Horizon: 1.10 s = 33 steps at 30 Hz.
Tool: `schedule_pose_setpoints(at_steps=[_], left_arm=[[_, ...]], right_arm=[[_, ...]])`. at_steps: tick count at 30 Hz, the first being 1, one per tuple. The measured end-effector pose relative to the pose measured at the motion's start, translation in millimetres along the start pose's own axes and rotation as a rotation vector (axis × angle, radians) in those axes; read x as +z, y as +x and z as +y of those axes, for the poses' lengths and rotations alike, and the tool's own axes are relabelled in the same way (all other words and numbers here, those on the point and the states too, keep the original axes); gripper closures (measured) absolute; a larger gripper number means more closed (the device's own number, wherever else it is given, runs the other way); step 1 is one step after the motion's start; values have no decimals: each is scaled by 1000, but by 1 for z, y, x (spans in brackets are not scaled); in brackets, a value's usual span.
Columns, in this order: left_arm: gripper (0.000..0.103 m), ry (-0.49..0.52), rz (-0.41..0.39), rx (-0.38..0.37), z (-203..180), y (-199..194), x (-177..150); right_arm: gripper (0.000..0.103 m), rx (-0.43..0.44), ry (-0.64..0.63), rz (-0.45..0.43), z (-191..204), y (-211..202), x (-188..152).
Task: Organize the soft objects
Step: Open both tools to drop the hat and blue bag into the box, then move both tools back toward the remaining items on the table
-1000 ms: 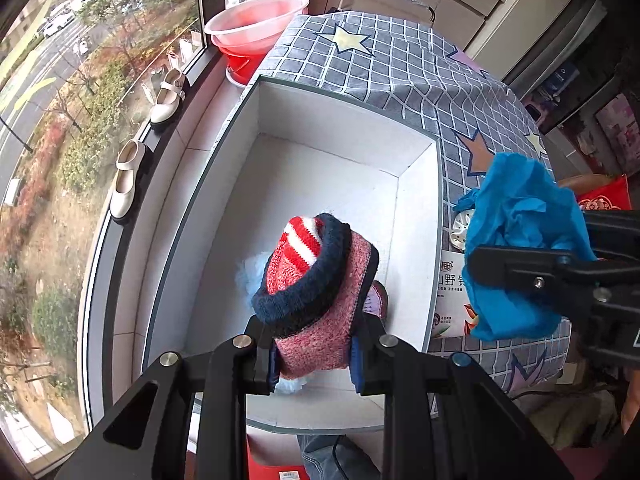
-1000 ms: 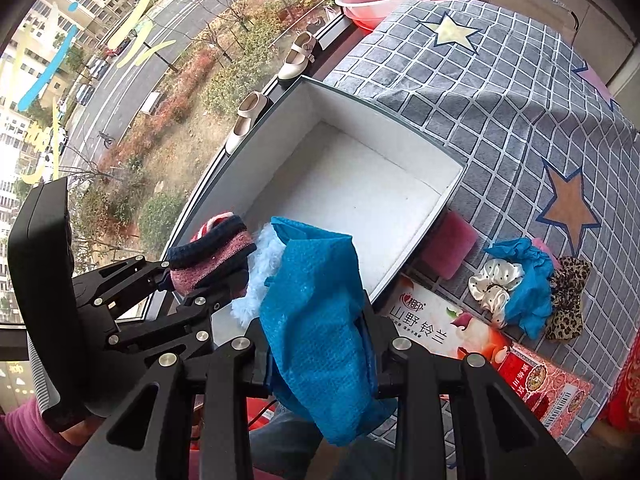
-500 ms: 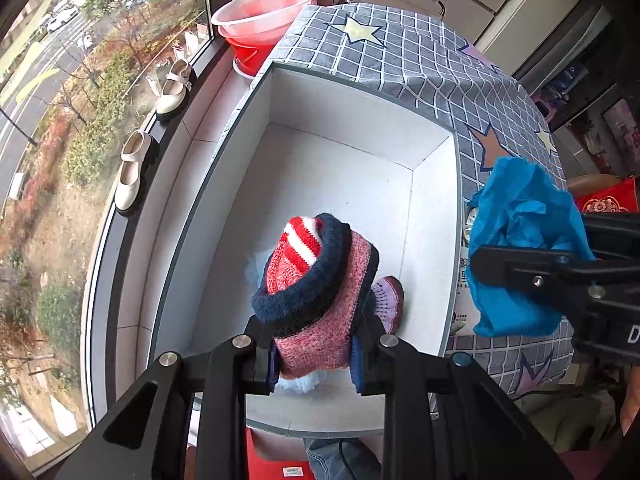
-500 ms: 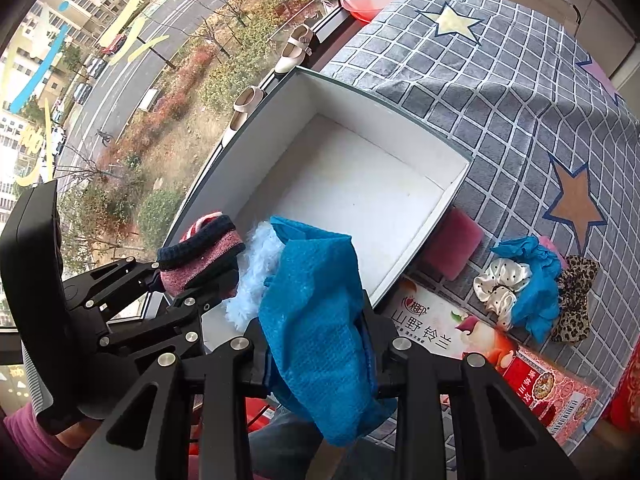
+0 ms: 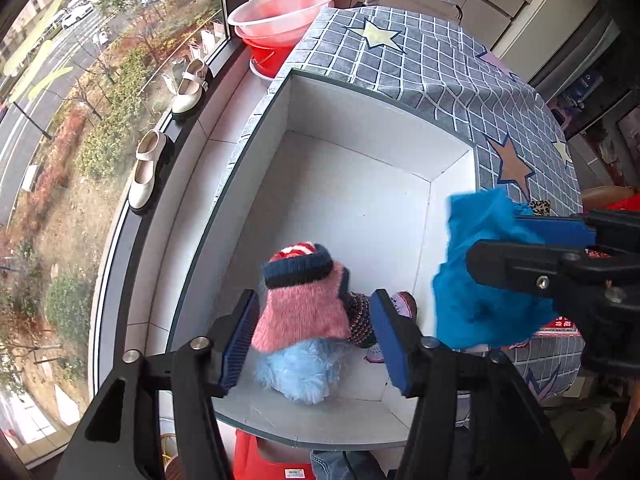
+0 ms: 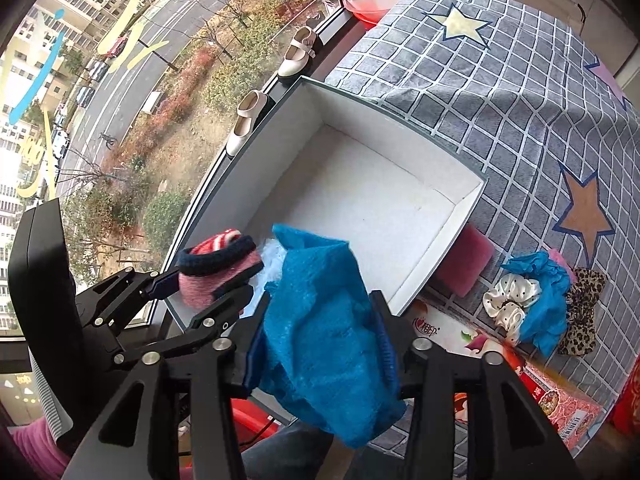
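Observation:
A white open box [image 5: 360, 152] [image 6: 400, 184] stands on the table. My left gripper [image 5: 314, 340] [image 6: 208, 284] is open over the box's near corner; a pink knit hat [image 5: 300, 304] [image 6: 216, 268] with a navy band sits loose between its fingers, on a pale blue fluffy item [image 5: 304, 368] and a patterned knit piece [image 5: 360, 316] in the box. My right gripper [image 6: 320, 344] [image 5: 532, 248] is shut on a blue fuzzy cloth [image 6: 324, 320] [image 5: 480, 280], held above the box's near right edge.
A pink sponge [image 6: 464, 264], a blue cloth with a dotted scrunchie [image 6: 528, 300] and a leopard scrunchie [image 6: 580, 312] lie right of the box on the grey starred tablecloth [image 6: 500, 80]. A printed carton [image 6: 540, 384] lies near. Red basins [image 5: 280, 20] and shoes [image 5: 188, 88] line the window sill.
My left gripper has opened and let go of the pink hat, which now rests in the box. My right gripper with the blue cloth has moved closer over the box edge.

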<state>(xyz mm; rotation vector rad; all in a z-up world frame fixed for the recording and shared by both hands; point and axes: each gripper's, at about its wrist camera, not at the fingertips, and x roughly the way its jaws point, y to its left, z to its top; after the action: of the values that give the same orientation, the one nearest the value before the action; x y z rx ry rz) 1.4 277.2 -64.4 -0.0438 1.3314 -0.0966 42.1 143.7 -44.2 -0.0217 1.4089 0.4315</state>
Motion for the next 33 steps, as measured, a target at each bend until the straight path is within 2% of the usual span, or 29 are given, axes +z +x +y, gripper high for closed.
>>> schedule_pose_setpoints(at_steps=[1,3,4,5,6,10,15,16,17,21,26,29,33], left_arm=[[26,-9,-5,7,1,-1,1],[23,-26,-22,11,4,-4,2],[22,-35,-25,17,6,-5,3],[17,-42,-23,23,7,-5,3],[12,-48,-20,27,8,-4,4],[12,-53,11,43,9,-4,9],[12,5,12,-62,-5,-24,24],[12,32,5,-75,-14,-28,28],[12,63,-2,-89,-23,-33,32],[12,190,-5,-149,-71,-42,46],[12,347,41,-166,-138,-27,54],[12,395,71,-160,-168,-11,59],[12,427,123,-156,-197,13,69]], right_arm=[[53,3,1,-2,0,-1,1],[41,-2,7,1,-1,-1,2],[20,-8,13,5,-2,0,2],[10,-11,25,4,-4,0,2],[9,-9,41,2,-6,-1,2],[9,-8,93,20,-18,-3,0],[9,29,188,-18,-42,-34,-8],[8,32,207,-30,-48,-42,-9],[0,35,234,-45,-57,-52,-11],[0,31,334,-100,-98,-86,-23],[0,-13,470,-170,-156,-121,-50],[0,-15,573,-197,-196,-131,-71],[0,0,702,-190,-241,-126,-106]])
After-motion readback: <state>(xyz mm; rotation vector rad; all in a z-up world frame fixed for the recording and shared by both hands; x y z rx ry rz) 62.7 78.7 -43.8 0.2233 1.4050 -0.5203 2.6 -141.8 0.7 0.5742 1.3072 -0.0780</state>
